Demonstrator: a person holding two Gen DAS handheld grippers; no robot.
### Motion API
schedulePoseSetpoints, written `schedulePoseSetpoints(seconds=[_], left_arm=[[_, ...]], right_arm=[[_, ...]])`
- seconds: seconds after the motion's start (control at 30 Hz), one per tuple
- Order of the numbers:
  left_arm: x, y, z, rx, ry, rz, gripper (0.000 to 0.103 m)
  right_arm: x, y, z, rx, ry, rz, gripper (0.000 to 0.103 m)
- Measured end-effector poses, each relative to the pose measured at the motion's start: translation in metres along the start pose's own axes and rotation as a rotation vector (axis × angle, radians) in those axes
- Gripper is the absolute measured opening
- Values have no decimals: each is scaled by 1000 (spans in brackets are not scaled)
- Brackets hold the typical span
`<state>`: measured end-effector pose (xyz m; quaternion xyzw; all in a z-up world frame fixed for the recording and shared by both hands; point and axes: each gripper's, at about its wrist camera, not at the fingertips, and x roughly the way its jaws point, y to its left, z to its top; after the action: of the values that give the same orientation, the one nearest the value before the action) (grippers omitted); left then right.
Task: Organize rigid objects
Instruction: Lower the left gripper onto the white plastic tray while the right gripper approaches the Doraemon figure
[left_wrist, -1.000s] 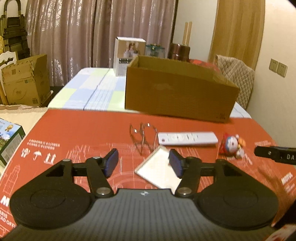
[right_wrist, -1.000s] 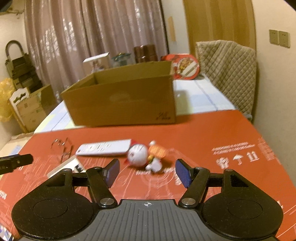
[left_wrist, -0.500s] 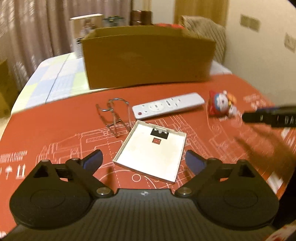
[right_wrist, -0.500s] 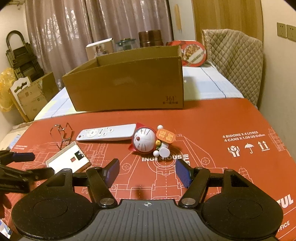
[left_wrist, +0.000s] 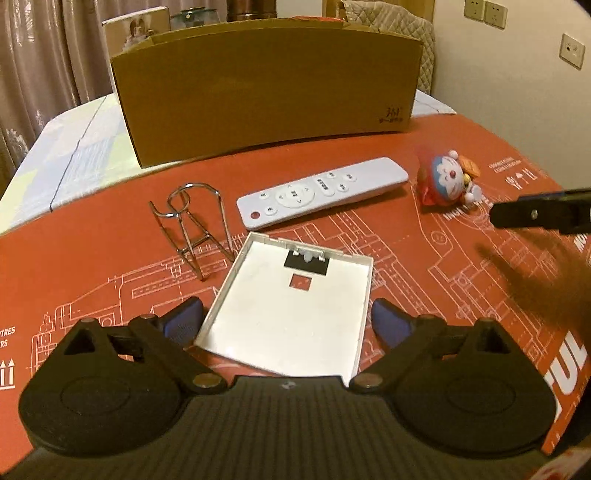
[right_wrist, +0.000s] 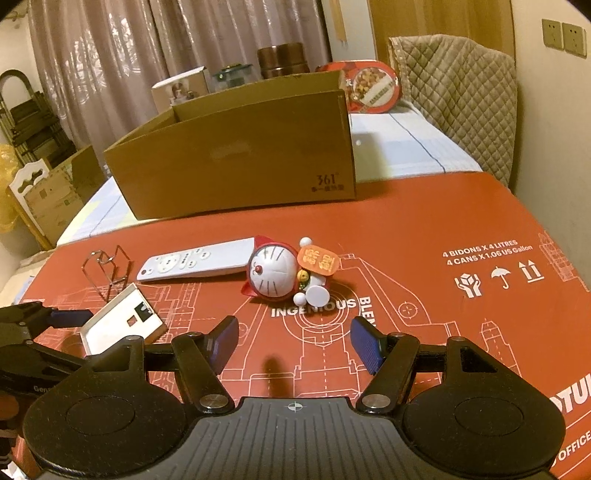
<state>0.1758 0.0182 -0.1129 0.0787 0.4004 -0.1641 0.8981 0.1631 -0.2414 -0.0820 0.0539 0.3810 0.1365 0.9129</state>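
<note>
A flat white square tray (left_wrist: 295, 306) lies on the red mat (left_wrist: 424, 266). My left gripper (left_wrist: 286, 315) is open wide, one blue pad on each side of the tray's near end, neither pressing on it. Beyond it lie a bent wire stand (left_wrist: 192, 229), a white remote (left_wrist: 321, 190) and a blue-and-red cat figurine (left_wrist: 447, 179). My right gripper (right_wrist: 294, 334) is open with nothing between its pads, a little short of the figurine (right_wrist: 277, 273). The remote (right_wrist: 195, 260) and tray (right_wrist: 122, 325) lie to its left.
An open cardboard box (left_wrist: 266, 92) stands behind the objects at the mat's far edge. Behind it are a small white carton (right_wrist: 181, 86), jars and a red tin (right_wrist: 373, 86). A quilted chair back (right_wrist: 461, 99) and wall stand at the right.
My left gripper's jaws have spread wide, and it has dropped forward so the white tray now lies between its pads. The right gripper has crept lower, toward the figurine.
</note>
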Motion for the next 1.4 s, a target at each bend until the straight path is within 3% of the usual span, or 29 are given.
schedulePoseSetpoints(seconds=[0.27,0.73,1.2,1.4], left_arm=[[-6,-9,4,-44,40,-1,85],[2,-17,6,-10,7,2,85],[-2,-12,7,-82,9,19,83],[-3,-16,8,-73,-1,20,83]], right_arm=[[4,0,0,0,10,-1,64],[5,2,0,-13,10,-9,64],[15,0,20,-3,-31,4,64],[24,-5,26,64,-41,19,78]])
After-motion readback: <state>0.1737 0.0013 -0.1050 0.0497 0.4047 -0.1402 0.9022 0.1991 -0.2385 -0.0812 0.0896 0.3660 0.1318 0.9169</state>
